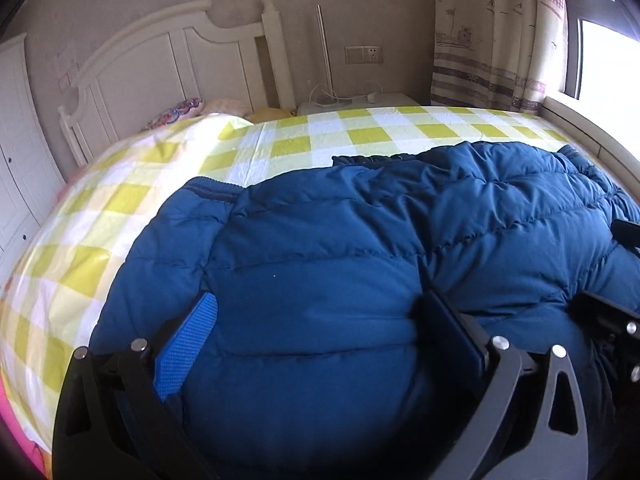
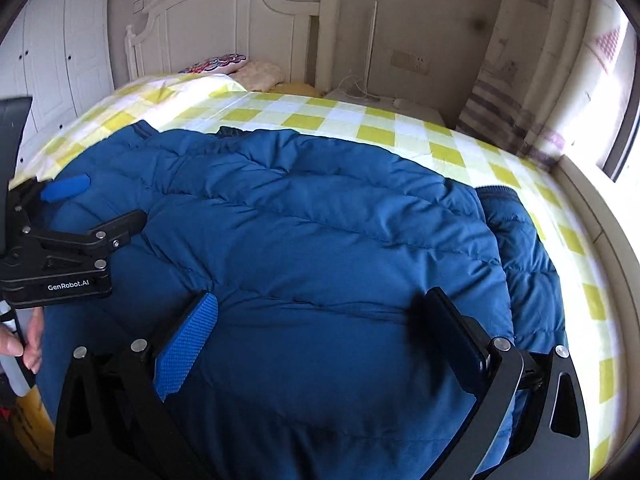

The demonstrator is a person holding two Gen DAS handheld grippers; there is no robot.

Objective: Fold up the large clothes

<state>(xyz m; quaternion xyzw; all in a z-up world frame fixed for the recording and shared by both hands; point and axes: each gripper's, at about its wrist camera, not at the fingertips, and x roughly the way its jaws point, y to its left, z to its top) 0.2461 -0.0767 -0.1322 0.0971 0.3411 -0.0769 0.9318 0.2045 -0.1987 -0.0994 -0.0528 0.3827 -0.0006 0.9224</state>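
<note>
A big blue quilted down jacket point(image 1: 340, 240) lies spread on the yellow-and-white checked bed point(image 1: 200, 152); it also fills the right wrist view point(image 2: 320, 220). My left gripper point(image 1: 320, 312) is open, its jaws wide apart just over the jacket's near part, holding nothing. It shows from the side in the right wrist view point(image 2: 100, 208). My right gripper point(image 2: 320, 312) is open too, jaws spread over the jacket's near edge, empty. One sleeve point(image 2: 524, 248) lies at the right beside the body.
A white headboard point(image 2: 240, 28) and pillows point(image 2: 224, 64) stand at the far end. A white nightstand point(image 1: 360, 100) with a lamp pole sits behind the bed. Curtains point(image 1: 492, 32) and a window ledge run along the right. White wardrobe doors point(image 2: 60, 52) stand left.
</note>
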